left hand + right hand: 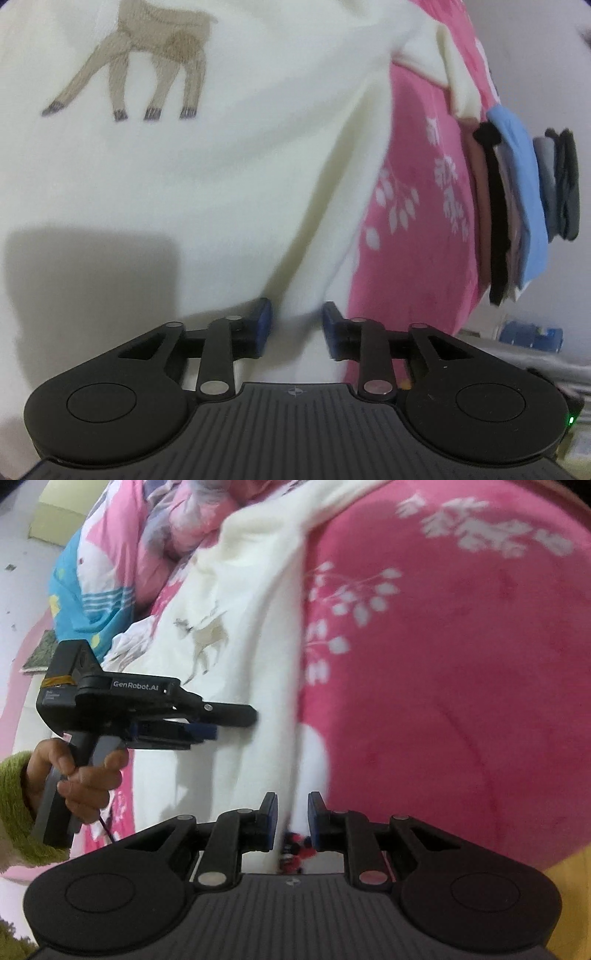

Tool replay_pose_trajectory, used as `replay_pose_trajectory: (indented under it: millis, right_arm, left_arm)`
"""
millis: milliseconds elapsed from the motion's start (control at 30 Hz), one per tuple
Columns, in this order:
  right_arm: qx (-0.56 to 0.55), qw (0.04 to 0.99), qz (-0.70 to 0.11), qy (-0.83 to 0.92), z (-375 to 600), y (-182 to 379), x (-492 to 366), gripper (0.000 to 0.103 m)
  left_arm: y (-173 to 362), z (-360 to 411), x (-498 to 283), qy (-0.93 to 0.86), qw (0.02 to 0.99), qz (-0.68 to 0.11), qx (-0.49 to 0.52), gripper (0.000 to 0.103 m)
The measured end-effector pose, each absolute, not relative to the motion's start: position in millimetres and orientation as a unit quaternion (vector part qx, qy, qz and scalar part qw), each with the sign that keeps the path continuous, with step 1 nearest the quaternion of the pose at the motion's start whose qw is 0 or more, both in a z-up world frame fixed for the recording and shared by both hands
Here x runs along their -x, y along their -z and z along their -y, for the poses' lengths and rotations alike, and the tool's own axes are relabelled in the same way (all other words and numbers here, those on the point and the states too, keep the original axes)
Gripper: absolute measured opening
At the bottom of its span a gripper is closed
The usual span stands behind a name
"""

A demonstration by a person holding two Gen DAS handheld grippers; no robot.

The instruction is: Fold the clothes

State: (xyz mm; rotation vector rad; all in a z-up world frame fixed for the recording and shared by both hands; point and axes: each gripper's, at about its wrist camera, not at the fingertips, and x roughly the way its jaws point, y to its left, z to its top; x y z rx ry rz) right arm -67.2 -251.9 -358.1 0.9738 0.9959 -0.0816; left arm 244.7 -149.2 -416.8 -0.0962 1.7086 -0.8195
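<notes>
The cream garment [229,177] with a deer print is lying on the pink blanket [461,701]. The left tool [297,319] is standing open, cloth bulging between its blue pads. The right tool [292,814] is also standing open at the garment's edge, gripping nothing. Folded clothes [517,206] are lying stacked nearby.

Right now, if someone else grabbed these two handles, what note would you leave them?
Left gripper: jaws apart, cream fabric bunched between them; I can't tell if it grips.
Right gripper: jaws apart at the cream garment's edge, grip unclear too.
The cream garment, with its deer print, lies spread on the pink blanket, creased, not yet folded.
Done: a stack of folded clothes sits at the blanket's far edge.
Left: fold the cream garment and add it to the stack.
</notes>
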Motion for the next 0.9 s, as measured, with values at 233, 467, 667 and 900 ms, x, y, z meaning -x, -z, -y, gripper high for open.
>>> replay_pose_trajectory:
  millis: [233, 467, 667, 900]
  right_arm:
    - [-0.412, 0.776, -0.477, -0.008, 220.6, 351.5, 44.7, 0.019]
    - [-0.385, 0.774, -0.500, -0.042, 201.5, 350.2, 32.7, 0.019]
    - [-0.408, 0.757, -0.510, -0.031, 198.6, 360.5, 28.2, 0.024]
    - [-0.402, 0.761, -0.509, -0.017, 193.6, 363.5, 25.4, 0.027]
  left_arm:
    - [411.9, 124.8, -231.2, 0.342, 0.563, -0.748, 0.081, 0.034]
    - [419.4, 111.9, -219.9, 0.338, 0.533, -0.768, 0.108, 0.033]
    - [426.3, 101.9, -214.9, 0.333, 0.506, -0.779, 0.162, 0.024]
    - [430.9, 99.7, -212.9, 0.332, 0.496, -0.780, 0.188, 0.022]
